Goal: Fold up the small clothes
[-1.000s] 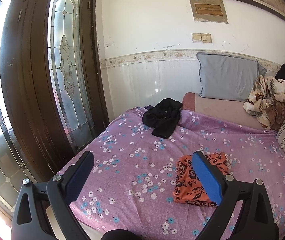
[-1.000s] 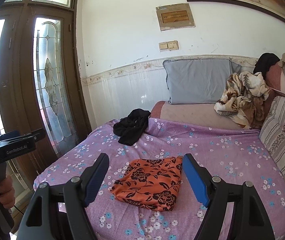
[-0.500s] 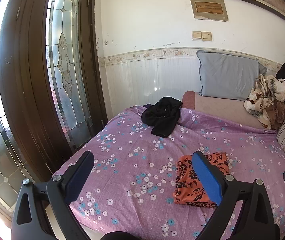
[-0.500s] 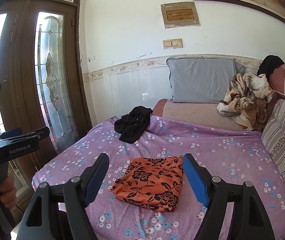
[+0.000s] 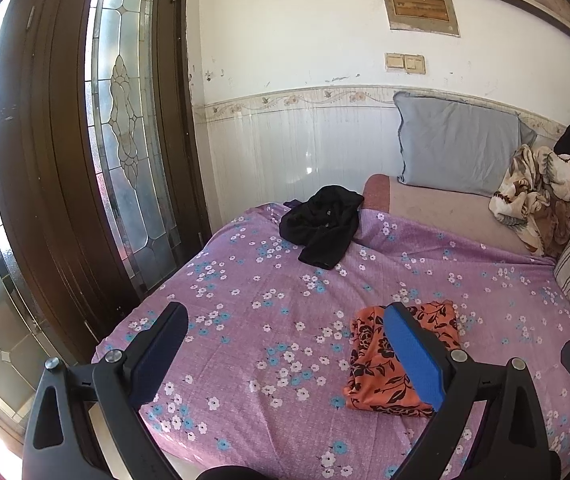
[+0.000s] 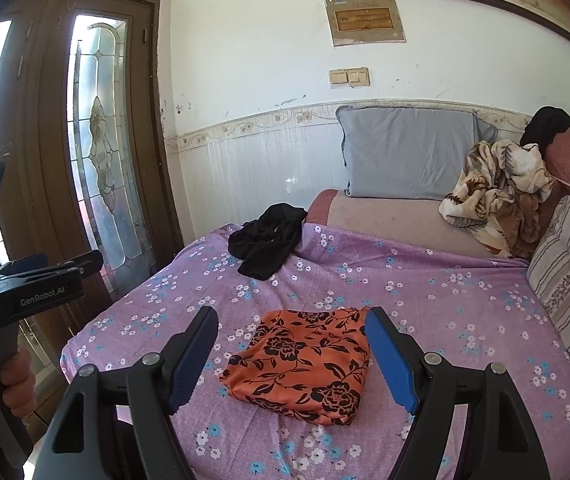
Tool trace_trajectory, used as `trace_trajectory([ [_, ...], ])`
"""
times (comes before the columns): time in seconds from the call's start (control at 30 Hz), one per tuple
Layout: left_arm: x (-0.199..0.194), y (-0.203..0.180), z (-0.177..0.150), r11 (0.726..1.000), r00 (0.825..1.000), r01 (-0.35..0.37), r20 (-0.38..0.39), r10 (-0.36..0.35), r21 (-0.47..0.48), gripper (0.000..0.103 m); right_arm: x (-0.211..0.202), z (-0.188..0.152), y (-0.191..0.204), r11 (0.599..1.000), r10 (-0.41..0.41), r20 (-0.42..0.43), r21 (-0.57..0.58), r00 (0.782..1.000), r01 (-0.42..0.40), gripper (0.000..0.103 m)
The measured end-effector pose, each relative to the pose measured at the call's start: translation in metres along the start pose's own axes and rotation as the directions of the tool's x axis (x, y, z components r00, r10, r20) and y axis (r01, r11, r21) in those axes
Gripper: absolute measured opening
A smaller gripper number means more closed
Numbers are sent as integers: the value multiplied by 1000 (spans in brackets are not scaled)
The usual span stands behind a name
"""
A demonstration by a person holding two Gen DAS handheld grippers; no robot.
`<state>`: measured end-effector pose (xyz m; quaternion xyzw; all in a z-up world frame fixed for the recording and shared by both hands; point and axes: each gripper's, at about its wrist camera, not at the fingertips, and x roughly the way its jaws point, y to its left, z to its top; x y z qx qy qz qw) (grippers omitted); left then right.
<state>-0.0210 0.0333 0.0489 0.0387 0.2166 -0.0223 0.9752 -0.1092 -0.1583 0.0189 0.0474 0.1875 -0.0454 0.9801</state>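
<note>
Orange cloth with a black flower print, the folded garment (image 6: 301, 364), lies flat on the purple flowered bedsheet (image 6: 425, 292) near the bed's front edge. Through my right camera it sits between and just beyond the right gripper (image 6: 291, 354), whose blue-padded fingers (image 6: 391, 360) stand spread wide with nothing clamped in them; I see no contact with the cloth. Through my left camera the left gripper (image 5: 289, 350) is likewise released, its fingers (image 5: 413, 356) wide apart and holding nothing, with the orange garment off to the right, partly behind the right-hand finger. A crumpled black garment (image 5: 321, 228) lies farther back on the sheet, well apart from the folded one, near the head of the bed. Behind it a grey pillow (image 5: 457, 148) leans on the tiled wall, and a cream patterned blanket (image 5: 533, 188) is bunched at the right. At the left edge of my right view I can see a hand (image 6: 15, 380) gripping the left gripper's handle, beside the brown glass-panelled door (image 6: 97, 152).
</note>
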Motion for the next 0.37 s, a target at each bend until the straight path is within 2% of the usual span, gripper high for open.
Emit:
trace_trajectory([
  [0.2,15,-4,-5,1000,1000,-2,-20,2,6,98,14,-5,-4,1000,3,-26,10,1000,-3,79],
  [0.3,30,-8,-7,999,998,52,-24,-52,-7,98,27,-8,-15,1000,17,-26,4,1000,-17,79],
  [0.37,55,-11,-7,998,997,66,-44,-66,-7,98,43,-8,-33,1000,13,-27,1,1000,-13,79],
])
